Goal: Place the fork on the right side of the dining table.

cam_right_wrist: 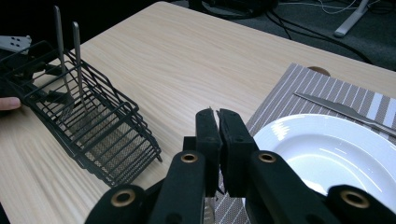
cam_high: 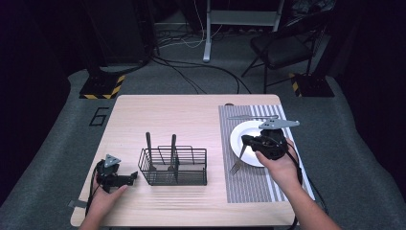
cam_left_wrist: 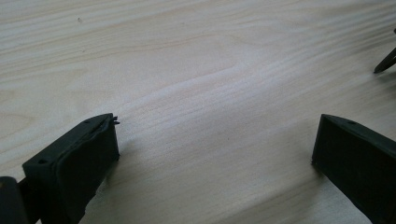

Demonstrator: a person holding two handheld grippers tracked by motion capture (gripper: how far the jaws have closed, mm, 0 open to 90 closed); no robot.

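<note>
My right gripper (cam_high: 246, 141) (cam_right_wrist: 218, 114) hovers over the left rim of a white plate (cam_high: 238, 130) (cam_right_wrist: 327, 154), its jaws pressed together. A silver fork (cam_high: 238, 162) hangs from them by its handle, tines down toward the striped placemat (cam_high: 249, 187) (cam_right_wrist: 289, 88). A black wire basket (cam_high: 174, 167) (cam_right_wrist: 93, 130) stands mid-table with two utensil handles (cam_high: 148, 143) (cam_right_wrist: 58, 37) upright in it. My left gripper (cam_high: 133, 176) (cam_left_wrist: 215, 126) rests on bare wood left of the basket, jaws wide apart with nothing between them.
A knife (cam_high: 251, 117) (cam_right_wrist: 345, 109) lies on the placemat behind the plate. The wooden table (cam_high: 167, 115) has bare room behind the basket. A chair (cam_high: 280, 48) and cables sit on the floor beyond the far edge.
</note>
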